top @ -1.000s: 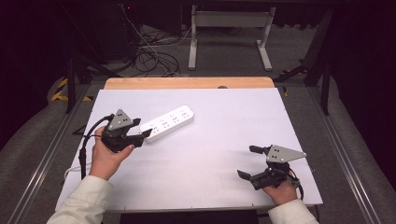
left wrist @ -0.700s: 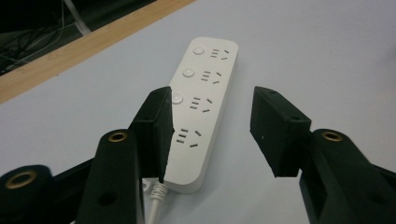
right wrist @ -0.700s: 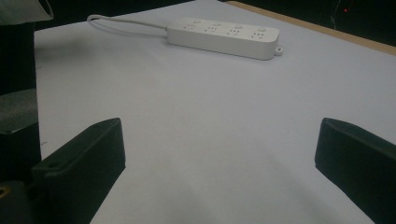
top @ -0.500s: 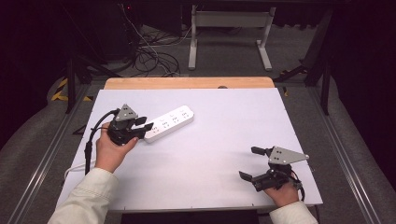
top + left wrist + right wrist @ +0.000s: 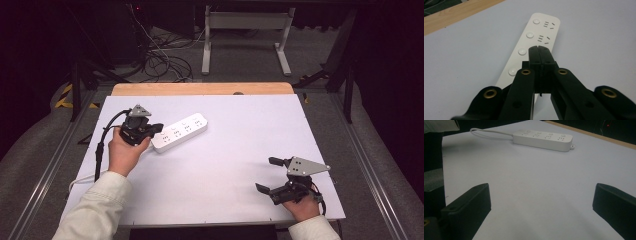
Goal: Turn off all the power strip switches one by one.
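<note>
High view, nearest edge first: the right gripper rests at about five o'clock on the white table, its jaws spread wide with nothing between them and well apart from everything else. Farther up, at about ten o'clock, the left gripper sits over the near end of the white power strip, which lies slanted toward one o'clock. Its jaws have just been closing and now stand pressed together, pad against pad, holding nothing (the left gripper view shows them meeting over the strip's second round button from the near end). Whether the tips touch the strip I cannot tell. My guess is a button press; the closed tips could slide off the small round button, or push the light strip along the smooth table, since nothing steadies it.
</note>
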Demonstrator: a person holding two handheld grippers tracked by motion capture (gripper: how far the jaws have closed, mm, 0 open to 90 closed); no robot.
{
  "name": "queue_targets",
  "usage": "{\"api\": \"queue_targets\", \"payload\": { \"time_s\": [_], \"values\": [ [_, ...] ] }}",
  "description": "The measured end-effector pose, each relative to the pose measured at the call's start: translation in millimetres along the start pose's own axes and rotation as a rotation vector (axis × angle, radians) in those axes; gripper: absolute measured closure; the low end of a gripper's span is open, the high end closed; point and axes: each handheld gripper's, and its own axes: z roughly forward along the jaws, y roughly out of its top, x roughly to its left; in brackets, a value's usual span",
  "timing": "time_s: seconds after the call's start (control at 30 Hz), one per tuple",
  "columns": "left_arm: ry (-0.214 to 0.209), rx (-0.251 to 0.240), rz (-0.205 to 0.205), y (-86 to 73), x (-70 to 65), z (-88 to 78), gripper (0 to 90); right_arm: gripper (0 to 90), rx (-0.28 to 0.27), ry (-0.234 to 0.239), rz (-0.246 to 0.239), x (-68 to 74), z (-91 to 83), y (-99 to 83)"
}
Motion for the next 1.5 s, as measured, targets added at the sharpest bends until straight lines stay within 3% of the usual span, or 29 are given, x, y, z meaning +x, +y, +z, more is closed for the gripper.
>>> {"api": "queue_targets", "payload": {
  "time_s": [0.07,0.2,0.27,0.43,0.6,0.63,0.77,0.8,1.13,1.5],
  "values": [
    [-0.007,0.009,-0.029,1.3,3.7,5.9,90.0,2.2,-0.003,0.005,0.004,-0.3,0.0,-0.1],
    [0.023,0.041,-0.058,1.4,12.3,20.6,90.0,2.2,0.002,0.011,0.0,0.5,0.9,0.1],
    [0.014,0.057,-0.098,0.6,16.6,25.2,90.0,2.2,0.001,0.012,-0.001,0.7,0.9,0.2],
    [0.025,0.09,-0.125,-1.8,22.8,35.0,90.0,2.2,-0.003,0.008,-0.002,0.4,0.4,0.3],
    [0.016,0.105,-0.13,-3.5,24.2,40.8,90.0,2.2,-0.002,0.012,-0.001,0.8,0.9,0.3],
    [0.029,0.111,-0.112,-3.9,24.4,43.6,90.0,2.2,-0.003,0.013,-0.001,0.8,1.0,0.2],
    [0.054,0.119,-0.113,-4.8,22.6,47.3,90.0,2.2,0.0,0.003,0.002,-0.2,0.6,0.1],
    [0.074,0.119,-0.091,-5.2,23.0,49.8,90.0,2.2,0.002,0.001,0.004,-0.4,0.6,0.1],
    [0.098,0.141,-0.056,-8.5,20.6,57.8,90.0,2.2,0.0,0.001,0.005,-0.7,0.0,-0.1],
    [0.099,0.146,-0.05,-10.7,20.3,61.5,90.0,2.2,0.0,0.004,0.002,-0.1,-0.3,0.1]
  ]
}}
